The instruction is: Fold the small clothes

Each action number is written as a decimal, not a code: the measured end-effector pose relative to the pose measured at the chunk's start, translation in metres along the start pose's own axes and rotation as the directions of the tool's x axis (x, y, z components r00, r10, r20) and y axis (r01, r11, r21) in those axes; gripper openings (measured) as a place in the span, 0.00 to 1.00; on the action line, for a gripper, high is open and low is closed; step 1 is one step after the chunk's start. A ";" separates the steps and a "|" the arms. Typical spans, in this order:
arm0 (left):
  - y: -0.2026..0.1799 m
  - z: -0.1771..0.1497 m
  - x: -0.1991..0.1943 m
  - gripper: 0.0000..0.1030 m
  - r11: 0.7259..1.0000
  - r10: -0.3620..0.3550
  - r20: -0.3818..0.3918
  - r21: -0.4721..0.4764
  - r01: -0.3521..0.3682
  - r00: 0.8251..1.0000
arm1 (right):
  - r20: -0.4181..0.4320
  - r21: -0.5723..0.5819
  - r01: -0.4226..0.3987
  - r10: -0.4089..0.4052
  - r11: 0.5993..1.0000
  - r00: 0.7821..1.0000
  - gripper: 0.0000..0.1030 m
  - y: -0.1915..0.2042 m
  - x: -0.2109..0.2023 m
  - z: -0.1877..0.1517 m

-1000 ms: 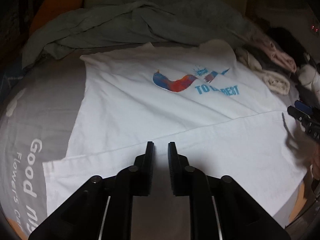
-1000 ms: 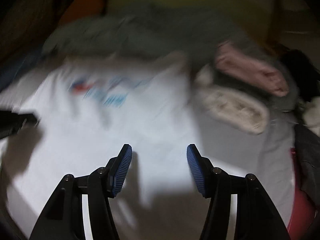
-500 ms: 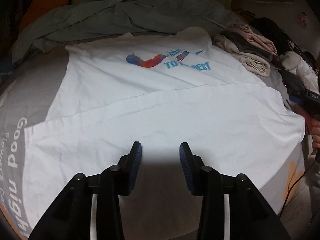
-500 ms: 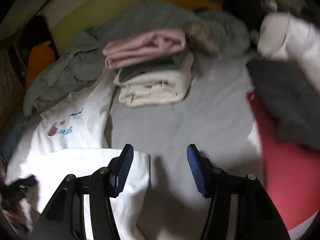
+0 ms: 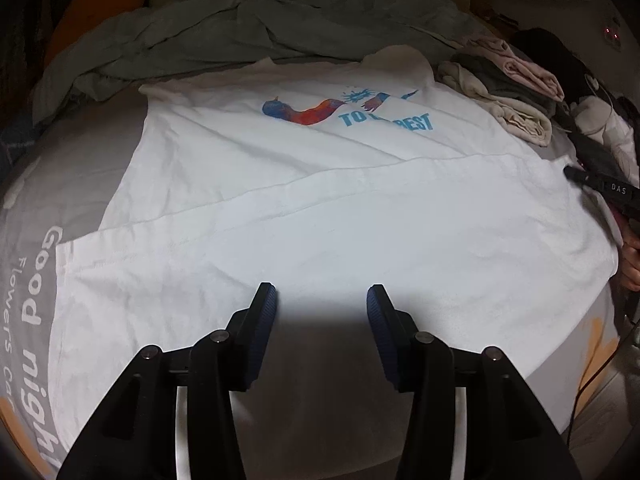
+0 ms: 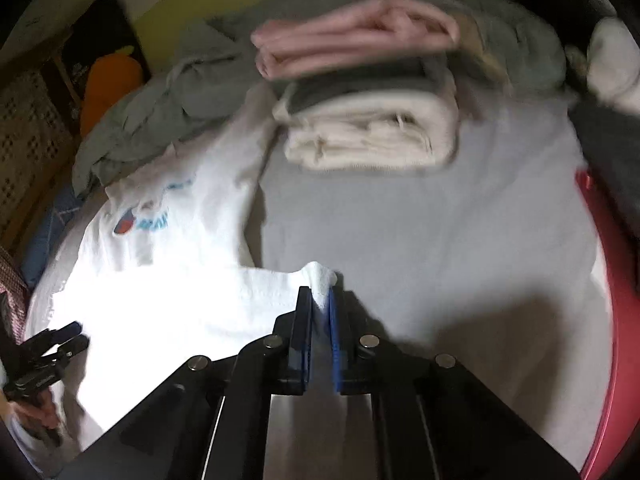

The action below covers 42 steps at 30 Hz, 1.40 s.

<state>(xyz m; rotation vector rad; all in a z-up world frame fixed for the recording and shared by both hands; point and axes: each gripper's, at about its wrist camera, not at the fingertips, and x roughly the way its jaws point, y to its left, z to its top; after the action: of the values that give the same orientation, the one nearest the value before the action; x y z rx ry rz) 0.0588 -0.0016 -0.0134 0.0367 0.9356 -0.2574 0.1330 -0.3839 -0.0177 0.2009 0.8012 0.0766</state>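
A white T-shirt (image 5: 320, 208) with a red-blue print and blue lettering lies spread on the bed, its lower part folded up over the middle. My left gripper (image 5: 322, 300) is open and empty above the shirt's near edge. My right gripper (image 6: 320, 300) is shut on the shirt's right corner (image 6: 320, 276); it also shows at the right edge of the left wrist view (image 5: 576, 174). The shirt also shows in the right wrist view (image 6: 160, 280), with the left gripper (image 6: 72, 332) at its far left.
A stack of folded clothes, pink over grey over cream (image 6: 368, 92), sits on the grey bed sheet (image 6: 440, 232) beyond the shirt; it also shows in the left wrist view (image 5: 508, 92). A rumpled grey blanket (image 5: 260, 28) lies at the back. A red item (image 6: 600, 320) lies at the right.
My left gripper opened wide and pulled back from the shirt. My right gripper swung to the shirt's right corner and closed on it.
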 end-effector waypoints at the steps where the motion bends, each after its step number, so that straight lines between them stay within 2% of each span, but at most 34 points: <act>1: 0.001 -0.001 -0.001 0.45 1.000 0.000 0.000 -0.001 0.000 1.000 | 0.038 -0.041 0.026 -0.025 0.999 0.999 0.07 0.007 -0.005 0.002; 4: 0.001 -0.004 -0.001 0.46 1.000 0.005 0.009 0.006 -0.005 1.000 | -0.012 -0.081 0.092 -0.093 0.992 0.996 0.08 0.012 0.004 0.000; 5: 0.001 -0.005 -0.003 0.46 1.000 0.005 0.016 0.003 -0.005 1.000 | -0.051 -0.077 0.109 -0.113 0.991 0.992 0.14 0.011 0.012 -0.004; 6: 0.003 -0.007 -0.005 0.46 1.000 0.004 0.023 -0.004 -0.004 1.000 | -0.045 -0.072 0.134 -0.138 0.988 0.989 0.21 0.010 0.012 -0.006; 7: 0.005 -0.008 -0.008 0.46 1.000 0.007 0.031 -0.013 -0.007 0.999 | -0.018 -0.074 0.159 -0.161 0.984 0.987 0.26 0.010 0.007 -0.006; 9: 0.010 -0.012 -0.017 0.46 0.999 0.024 0.054 -0.035 -0.022 0.998 | 0.104 -0.061 0.235 -0.228 0.970 0.968 0.41 0.012 -0.021 -0.005; 10: 0.013 -0.015 -0.023 0.46 0.998 0.037 0.066 -0.048 -0.034 0.997 | 0.149 -0.032 0.238 -0.231 0.971 0.962 0.47 0.009 -0.038 -0.006; 11: 0.017 -0.020 -0.031 0.45 0.996 0.054 0.076 -0.076 -0.048 0.996 | 0.170 -0.011 0.223 -0.218 0.975 0.961 0.53 0.006 -0.049 -0.007; 14: 0.034 -0.039 -0.063 0.47 0.984 0.032 0.139 -0.179 -0.006 0.990 | 0.191 0.066 0.107 -0.118 0.992 0.975 0.53 -0.006 -0.089 -0.024; 17: 0.054 -0.066 -0.082 0.51 0.961 0.083 0.157 -0.274 -0.037 0.984 | 0.158 0.144 0.064 -0.087 0.988 0.984 0.53 -0.011 -0.113 -0.065; 19: 0.069 -0.082 -0.079 0.50 0.944 0.112 0.120 -0.323 -0.068 0.986 | 0.117 0.164 0.055 -0.075 0.985 0.990 0.50 -0.010 -0.118 -0.089; 21: 0.082 -0.093 -0.072 0.44 0.926 0.071 0.091 -0.375 -0.032 0.993 | 0.054 0.171 0.050 -0.060 0.984 0.997 0.32 -0.010 -0.115 -0.105; 23: 0.087 -0.097 -0.074 0.44 0.916 0.038 0.094 -0.402 0.003 0.995 | 0.003 0.157 0.069 -0.070 0.985 0.998 0.24 -0.008 -0.107 -0.115; 25: 0.084 -0.096 -0.079 0.44 0.920 0.042 0.107 -0.391 0.003 0.993 | -0.020 0.149 0.085 -0.083 0.985 0.996 0.22 -0.006 -0.103 -0.117; 28: 0.080 -0.097 -0.084 0.44 0.923 0.059 0.120 -0.385 -0.009 0.991 | -0.021 0.139 0.061 -0.059 0.988 0.998 0.21 -0.003 -0.097 -0.117; 34: 0.095 -0.103 -0.077 0.44 0.898 0.026 0.099 -0.440 0.020 0.995 | -0.053 0.091 0.105 -0.100 0.990 0.994 0.22 0.003 -0.082 -0.111; 38: 0.097 -0.104 -0.077 0.45 0.892 0.045 0.098 -0.451 0.005 0.994 | -0.069 0.071 0.075 -0.070 0.995 0.995 0.22 0.006 -0.077 -0.111; 39: 0.098 -0.105 -0.077 0.45 0.888 0.044 0.101 -0.459 0.007 0.994 | -0.072 0.071 0.059 -0.054 0.996 0.996 0.19 0.007 -0.077 -0.112; 41: 0.100 -0.106 -0.079 0.45 0.881 0.061 0.103 -0.473 -0.005 0.993 | -0.047 0.085 0.057 -0.053 0.995 0.997 0.03 0.005 -0.080 -0.112; 42: 0.100 -0.106 -0.080 0.45 0.879 0.093 0.104 -0.476 -0.032 0.990 | -0.024 0.092 0.084 -0.082 0.992 0.996 0.02 0.004 -0.084 -0.112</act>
<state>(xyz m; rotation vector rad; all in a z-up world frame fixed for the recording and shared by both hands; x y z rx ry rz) -0.0468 0.1270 -0.0203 -0.3983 0.8506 0.0366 -0.0059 -0.3750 -0.0339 0.2546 0.8328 -0.0376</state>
